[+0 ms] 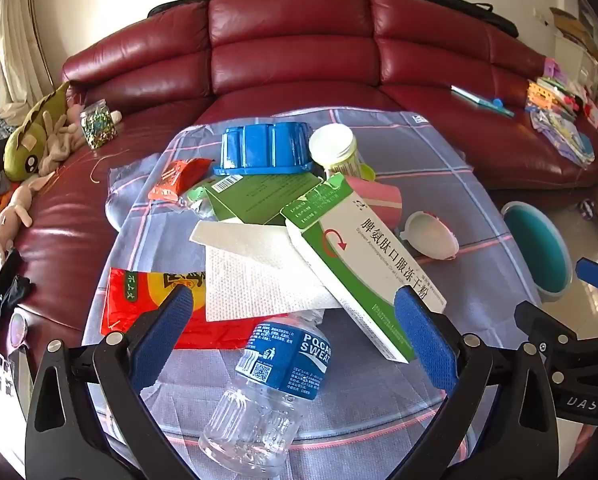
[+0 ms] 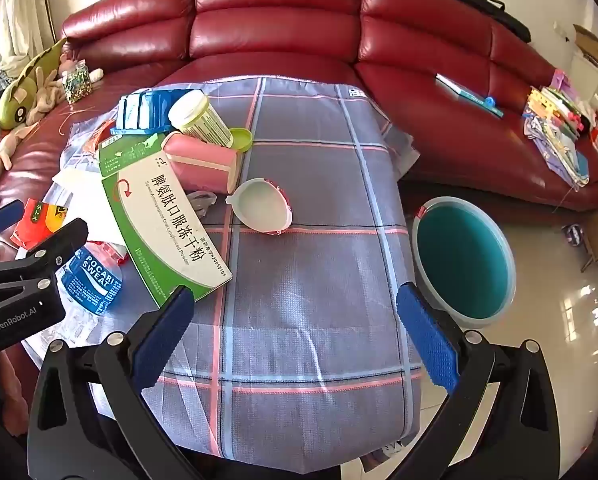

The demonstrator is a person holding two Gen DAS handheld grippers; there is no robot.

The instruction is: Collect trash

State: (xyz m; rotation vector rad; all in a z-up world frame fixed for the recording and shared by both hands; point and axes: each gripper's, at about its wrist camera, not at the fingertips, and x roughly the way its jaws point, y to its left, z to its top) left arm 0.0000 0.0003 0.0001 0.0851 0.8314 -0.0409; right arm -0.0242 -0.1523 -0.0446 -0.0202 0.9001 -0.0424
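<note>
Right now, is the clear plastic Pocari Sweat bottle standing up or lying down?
Lying down. The clear plastic Pocari Sweat bottle rests on its side on the plaid cloth, its top tucked under the white paper napkin.

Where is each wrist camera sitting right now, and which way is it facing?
Left wrist: behind the open left hand-held gripper, angled down at the Pocari Sweat bottle and trash pile; the right hand-held gripper shows at its right edge.
Right wrist: behind the open right hand-held gripper, angled down at bare checked cloth, teal bin beside it.
Shared: green-and-white box, bottle, red sofa.
</note>
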